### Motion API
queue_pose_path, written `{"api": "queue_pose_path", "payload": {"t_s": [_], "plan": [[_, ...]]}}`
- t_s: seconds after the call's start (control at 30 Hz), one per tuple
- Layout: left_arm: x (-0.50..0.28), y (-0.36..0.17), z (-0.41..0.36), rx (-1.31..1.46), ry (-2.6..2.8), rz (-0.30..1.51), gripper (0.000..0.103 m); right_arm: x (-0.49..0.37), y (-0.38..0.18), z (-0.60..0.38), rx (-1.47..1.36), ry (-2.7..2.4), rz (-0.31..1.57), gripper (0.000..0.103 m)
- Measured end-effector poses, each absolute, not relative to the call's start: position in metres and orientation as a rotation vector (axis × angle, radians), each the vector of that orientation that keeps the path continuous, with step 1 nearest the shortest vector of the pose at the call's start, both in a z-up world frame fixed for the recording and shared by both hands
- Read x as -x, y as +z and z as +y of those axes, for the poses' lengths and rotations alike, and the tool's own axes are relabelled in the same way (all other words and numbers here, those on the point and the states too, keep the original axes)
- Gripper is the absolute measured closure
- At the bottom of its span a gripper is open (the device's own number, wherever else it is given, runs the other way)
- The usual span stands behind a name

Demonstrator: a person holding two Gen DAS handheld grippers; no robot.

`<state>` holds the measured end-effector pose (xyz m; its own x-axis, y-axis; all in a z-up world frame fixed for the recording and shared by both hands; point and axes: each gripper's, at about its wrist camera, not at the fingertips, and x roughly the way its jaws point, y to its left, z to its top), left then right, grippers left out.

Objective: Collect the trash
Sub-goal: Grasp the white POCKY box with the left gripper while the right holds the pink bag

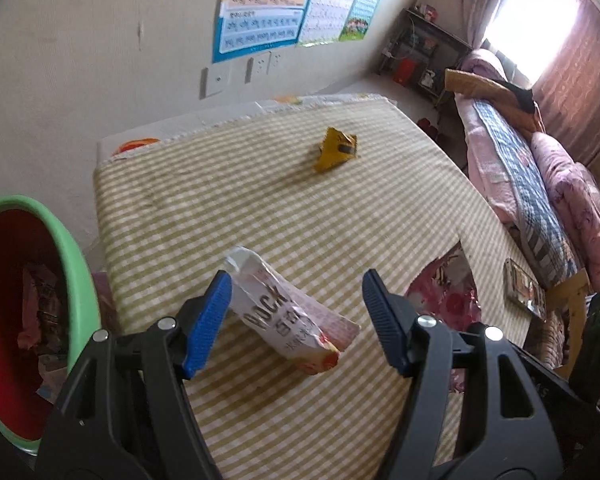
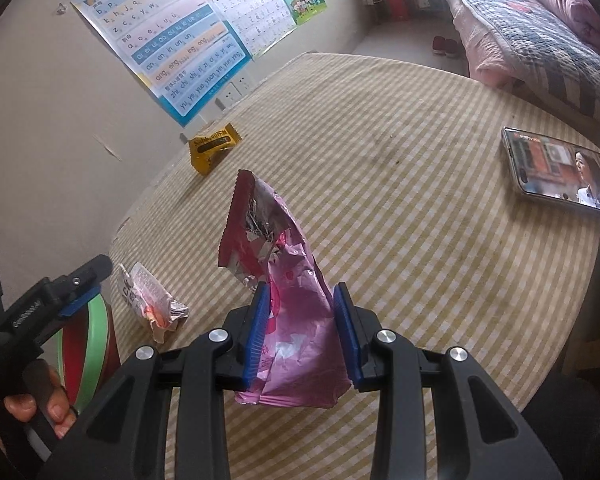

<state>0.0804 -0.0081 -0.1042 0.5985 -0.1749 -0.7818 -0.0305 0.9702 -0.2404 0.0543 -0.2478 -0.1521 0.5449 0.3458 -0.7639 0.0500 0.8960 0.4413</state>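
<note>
The pink foil wrapper (image 2: 290,320) stands up between the blue pads (image 2: 257,334) of the right gripper (image 2: 302,334), which are clamped against its two sides; its torn silver-lined top rises ahead of the fingertips, above the checked tablecloth (image 2: 420,220).

The left gripper (image 1: 296,322) hangs with its jaws spread wide. A white snack wrapper (image 1: 288,312) lies on the cloth between them, its upper end touching or just beside the left-hand pad (image 1: 208,324), well apart from the other pad. So this gripper is unclenched, grasping nothing.

Farther ahead of both grippers lies a yellow wrapper (image 1: 335,154). To the left gripper's left stands a green-rimmed red bin (image 1: 28,320) with scraps inside. To the right gripper's right, a phone (image 2: 560,170) rests on the cloth, its screen lit.
</note>
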Motion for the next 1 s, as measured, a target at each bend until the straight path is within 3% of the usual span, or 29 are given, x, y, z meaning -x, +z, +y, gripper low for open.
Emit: {"api": "queue_pose_path", "payload": {"t_s": [0.57, 0.63, 0.7, 0.8, 0.9, 1.0], "plan": [[-0.093, -0.157, -0.021, 0.255, -0.097, 1.097, 0.038, -0.056, -0.158, -0.243, -0.440, 0.195, 1.003, 0.070], [-0.093, -0.156, -0.025, 0.244, -0.106, 1.090, 0.044, -0.057, -0.159, -0.243, -0.440, 0.195, 1.005, 0.070], [-0.093, -0.154, -0.026, 0.239, -0.118, 1.086, 0.057, -0.056, -0.159, -0.243, -0.439, 0.195, 1.004, 0.070], [-0.093, -0.152, -0.027, 0.234, -0.139, 1.084, 0.068, -0.056, -0.160, -0.243, -0.439, 0.198, 1.007, 0.070], [-0.090, -0.142, -0.030, 0.216, -0.153, 1.059, 0.075, -0.056, -0.161, -0.241, -0.434, 0.204, 1.008, 0.070], [-0.083, -0.126, -0.029, 0.201, -0.163, 1.011, 0.075, -0.055, -0.156, -0.237, -0.424, 0.215, 1.000, 0.070]]}}
